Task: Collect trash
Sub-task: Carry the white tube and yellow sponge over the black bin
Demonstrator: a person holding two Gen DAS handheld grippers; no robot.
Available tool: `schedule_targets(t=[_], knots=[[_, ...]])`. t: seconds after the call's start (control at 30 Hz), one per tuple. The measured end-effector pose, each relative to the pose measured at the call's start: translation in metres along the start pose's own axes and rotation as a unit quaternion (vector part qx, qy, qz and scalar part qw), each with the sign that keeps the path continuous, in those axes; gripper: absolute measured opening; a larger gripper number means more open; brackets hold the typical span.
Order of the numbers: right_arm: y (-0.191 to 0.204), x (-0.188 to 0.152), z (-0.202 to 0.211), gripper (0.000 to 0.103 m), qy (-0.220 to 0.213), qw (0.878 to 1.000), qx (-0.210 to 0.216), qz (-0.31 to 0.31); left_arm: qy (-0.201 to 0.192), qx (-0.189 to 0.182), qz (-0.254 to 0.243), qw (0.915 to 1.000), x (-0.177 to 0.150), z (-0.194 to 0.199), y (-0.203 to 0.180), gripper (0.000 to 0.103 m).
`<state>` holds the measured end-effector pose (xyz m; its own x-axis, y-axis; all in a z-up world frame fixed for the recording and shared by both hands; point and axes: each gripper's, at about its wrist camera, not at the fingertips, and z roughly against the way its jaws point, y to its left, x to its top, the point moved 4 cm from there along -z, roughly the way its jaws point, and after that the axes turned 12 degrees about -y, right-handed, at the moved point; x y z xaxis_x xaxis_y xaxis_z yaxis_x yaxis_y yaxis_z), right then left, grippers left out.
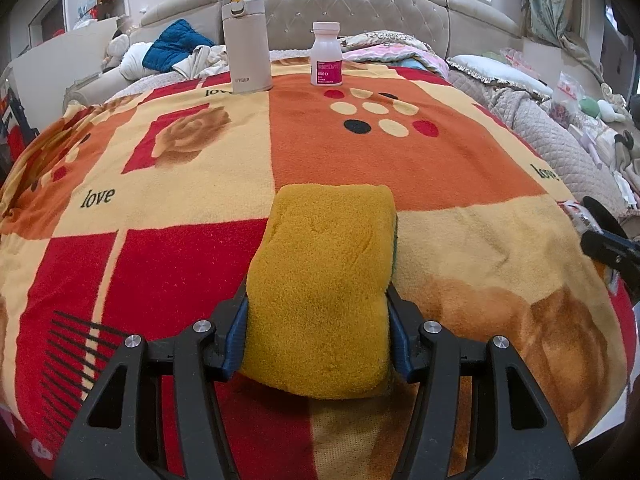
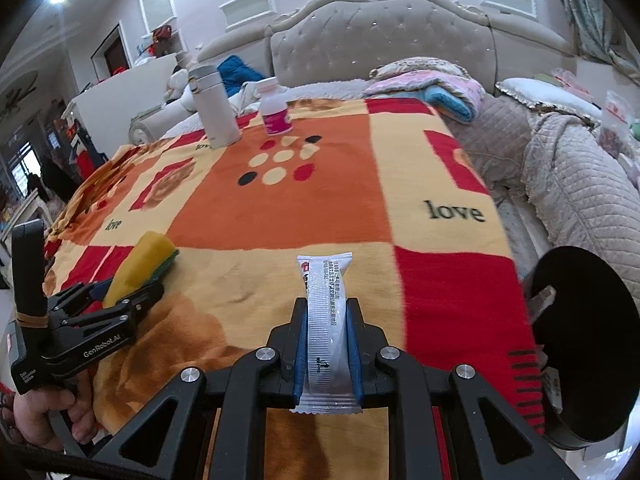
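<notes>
A yellow sponge [image 1: 324, 280] with a green underside sits squeezed between the blue pads of my left gripper [image 1: 318, 320], low over the patterned blanket [image 1: 160, 168]. The right wrist view shows the same sponge [image 2: 144, 264] and the left gripper [image 2: 132, 288] at the left, held by a hand [image 2: 36, 412]. My right gripper [image 2: 328, 344] is shut on a silver-white snack wrapper [image 2: 326, 312] that stands up on edge between the pads. A black round bin [image 2: 584, 344] sits just right of it, off the blanket's edge.
A beige thermos [image 1: 246, 40] and a white pill bottle with a pink label [image 1: 326, 54] stand at the blanket's far end. Beyond them are a tufted headboard [image 1: 352, 12], piled bedding and pillows. A grey quilt [image 2: 580, 176] lies to the right.
</notes>
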<state>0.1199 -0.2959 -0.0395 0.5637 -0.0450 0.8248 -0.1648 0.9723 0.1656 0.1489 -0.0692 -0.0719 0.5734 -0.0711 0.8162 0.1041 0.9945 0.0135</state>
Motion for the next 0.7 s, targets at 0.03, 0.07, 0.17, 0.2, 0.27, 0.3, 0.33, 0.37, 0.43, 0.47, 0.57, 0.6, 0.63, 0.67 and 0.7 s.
schedule_targets(t=[0.03, 0.07, 0.17, 0.2, 0.27, 0.3, 0.33, 0.37, 0.43, 0.47, 0.57, 0.6, 0.63, 0.67, 0.7], knots=[[-0.005, 0.0, 0.002, 0.016, -0.002, 1.0, -0.002, -0.004, 0.0, 0.003, -0.004, 1.0, 0.001, 0.0, -0.001, 0.055], [-0.008, 0.0, 0.004, 0.016, -0.003, 1.0, -0.004, -0.007, 0.001, 0.007, -0.013, 0.9999, 0.002, 0.001, -0.004, 0.054], [-0.02, 0.001, 0.012, 0.016, -0.013, 1.0, -0.011, -0.018, -0.014, -0.006, -0.008, 0.9999, 0.015, 0.012, -0.011, 0.054], [-0.025, 0.001, 0.015, 0.016, -0.017, 0.999, -0.014, -0.023, -0.019, -0.015, -0.008, 0.9997, 0.022, 0.016, -0.017, 0.054], [-0.037, 0.001, 0.021, 0.016, -0.023, 0.999, -0.02, -0.037, -0.035, -0.04, -0.017, 0.9984, 0.037, 0.025, -0.036, 0.054], [-0.043, 0.001, 0.024, 0.016, -0.027, 0.998, -0.024, -0.045, -0.041, -0.052, -0.021, 0.9976, 0.042, 0.028, -0.044, 0.054], [-0.052, 0.001, 0.029, 0.016, -0.032, 0.998, -0.029, -0.056, -0.047, -0.068, -0.026, 0.9962, 0.048, 0.031, -0.055, 0.054], [-0.058, 0.001, 0.031, 0.016, -0.035, 0.997, -0.033, -0.064, -0.051, -0.082, -0.031, 0.9948, 0.052, 0.032, -0.065, 0.054], [-0.073, 0.002, 0.04, 0.016, -0.049, 0.994, -0.042, -0.084, -0.054, -0.108, -0.041, 0.9918, 0.061, 0.031, -0.088, 0.054], [-0.078, 0.004, 0.044, 0.016, -0.055, 0.994, -0.047, -0.086, -0.055, -0.117, -0.047, 0.9906, 0.064, 0.029, -0.099, 0.054], [-0.103, 0.013, 0.055, 0.016, -0.067, 0.99, -0.066, -0.101, -0.048, -0.14, -0.048, 0.9879, 0.068, 0.022, -0.125, 0.054], [-0.111, 0.016, 0.058, 0.016, -0.071, 0.989, -0.074, -0.106, -0.046, -0.149, -0.045, 0.9867, 0.069, 0.019, -0.135, 0.054], [-0.119, 0.019, 0.061, 0.016, -0.073, 0.988, -0.083, -0.11, -0.044, -0.156, -0.044, 0.9858, 0.07, 0.017, -0.144, 0.054], [-0.128, 0.02, 0.063, 0.016, -0.074, 0.986, -0.092, -0.114, -0.041, -0.161, -0.047, 0.985, 0.07, 0.014, -0.154, 0.054], [-0.134, 0.02, 0.064, 0.016, -0.076, 0.986, -0.096, -0.116, -0.04, -0.165, -0.049, 0.9843, 0.069, 0.014, -0.161, 0.054]])
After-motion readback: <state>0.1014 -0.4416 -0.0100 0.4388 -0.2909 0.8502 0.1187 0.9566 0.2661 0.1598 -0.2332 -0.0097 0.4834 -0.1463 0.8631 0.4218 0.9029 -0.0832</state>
